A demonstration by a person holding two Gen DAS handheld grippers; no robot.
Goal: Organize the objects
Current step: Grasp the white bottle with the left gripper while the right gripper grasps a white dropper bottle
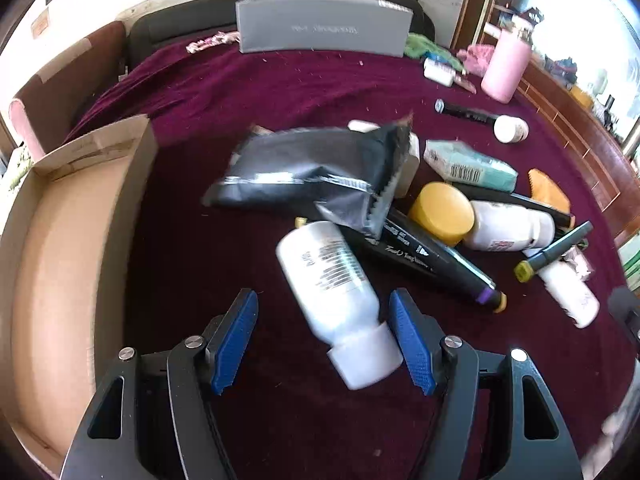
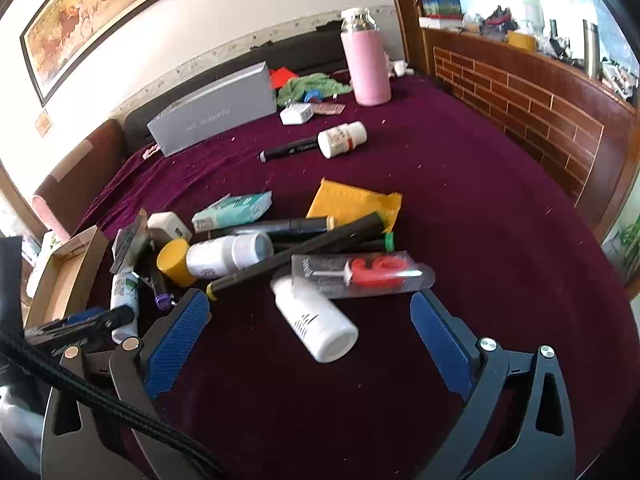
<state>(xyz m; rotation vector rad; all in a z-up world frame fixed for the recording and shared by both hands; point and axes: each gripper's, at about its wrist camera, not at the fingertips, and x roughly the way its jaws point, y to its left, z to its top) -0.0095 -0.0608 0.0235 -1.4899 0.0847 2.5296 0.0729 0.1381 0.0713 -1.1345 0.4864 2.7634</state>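
The step in hand looks like the pickup of one item from the heap, so it can go into the cardboard box (image 1: 80, 216) that sits at the left of the dark red cloth (image 1: 280, 92). The left claw (image 1: 324, 344) points steeply down with a white bottle (image 1: 332, 284) lying between its blue pads (image 1: 236, 344). The bottle's cap end sits close against the right-hand pad, while a clear gap shows on the other side, so the claw stands partly open and grips nothing yet. The bottle lies at a slant, its far end tucked under a black foil pouch (image 1: 308, 172) and beside a black marker (image 1: 432, 260).

The right claw (image 2: 310, 340) is spread wide and empty, hovering near a second white bottle (image 2: 316, 320) that lies just under a clear packet with a red number candle (image 2: 360, 276).

The rest of the pile, including a yellow cap (image 1: 440, 212) and a teal packet (image 1: 468, 164), lies well apart from the box.

Next, I judge, the left claw needs to centre on the bottle, close until both pads press, then lift it clear of the pouch and carry it left over the box wall. The slanted bottle could roll as the pads close
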